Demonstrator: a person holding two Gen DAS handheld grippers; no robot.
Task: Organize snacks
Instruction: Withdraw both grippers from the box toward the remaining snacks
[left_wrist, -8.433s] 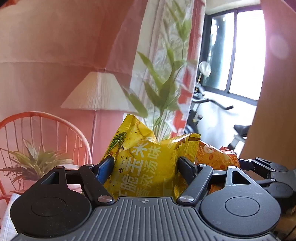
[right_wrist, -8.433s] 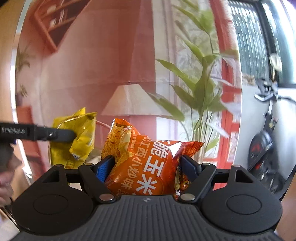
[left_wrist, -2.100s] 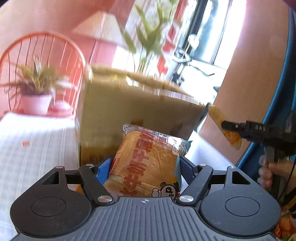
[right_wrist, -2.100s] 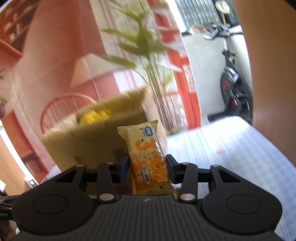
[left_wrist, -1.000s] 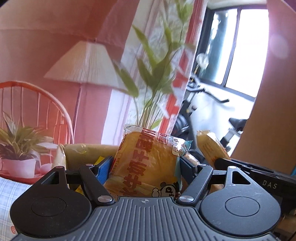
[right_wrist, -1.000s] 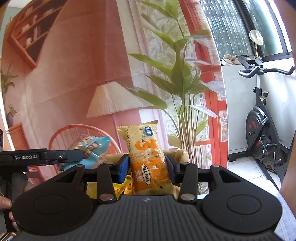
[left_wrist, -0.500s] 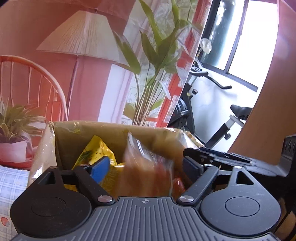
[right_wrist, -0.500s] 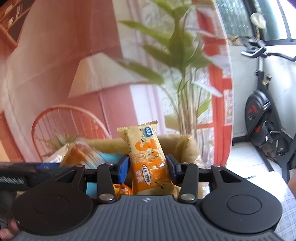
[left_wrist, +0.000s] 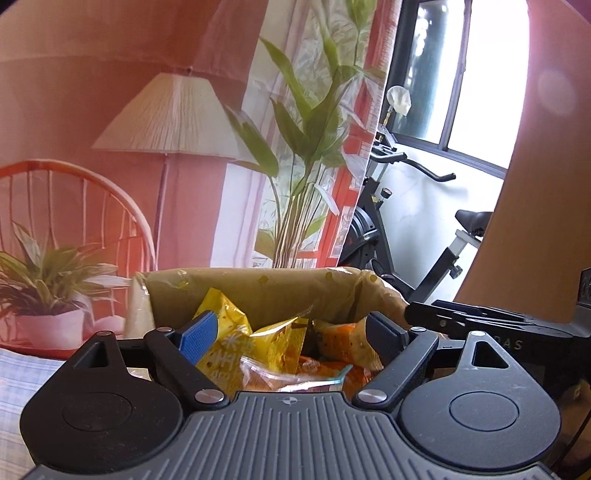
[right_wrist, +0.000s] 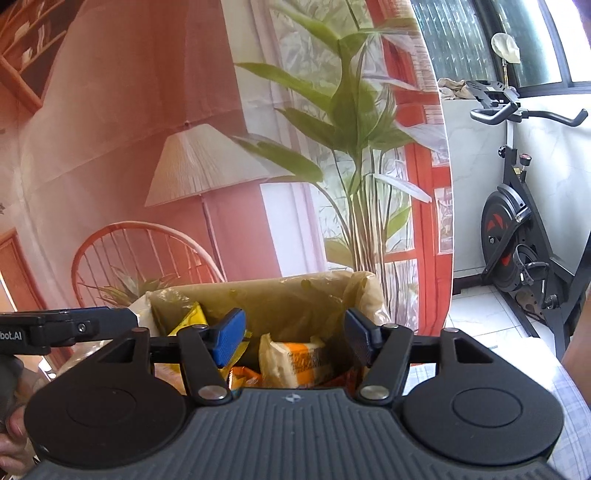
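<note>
A cardboard box (left_wrist: 258, 291) lined with clear plastic stands in front of both grippers; it also shows in the right wrist view (right_wrist: 280, 299). Inside lie yellow snack bags (left_wrist: 229, 343), an orange bag (left_wrist: 343, 343) and a clear-wrapped bread pack (left_wrist: 295, 376). My left gripper (left_wrist: 291, 332) is open and empty just above the box's near edge. My right gripper (right_wrist: 293, 338) is open and empty over the box, with a yellow-orange bar packet (right_wrist: 295, 358) lying in the box below it. The right gripper's fingers (left_wrist: 480, 317) reach in from the right in the left wrist view.
A printed backdrop with a lamp (left_wrist: 166, 122), a chair and plants hangs behind the box. An exercise bike (right_wrist: 524, 229) stands at the right by a window. A checked tablecloth (left_wrist: 14, 373) covers the table. A wooden panel (left_wrist: 535, 221) rises at the right.
Both grippers have opened. The bread pack has dropped from the left gripper into the box, and the yellow-orange bar has dropped from the right gripper into the box.
</note>
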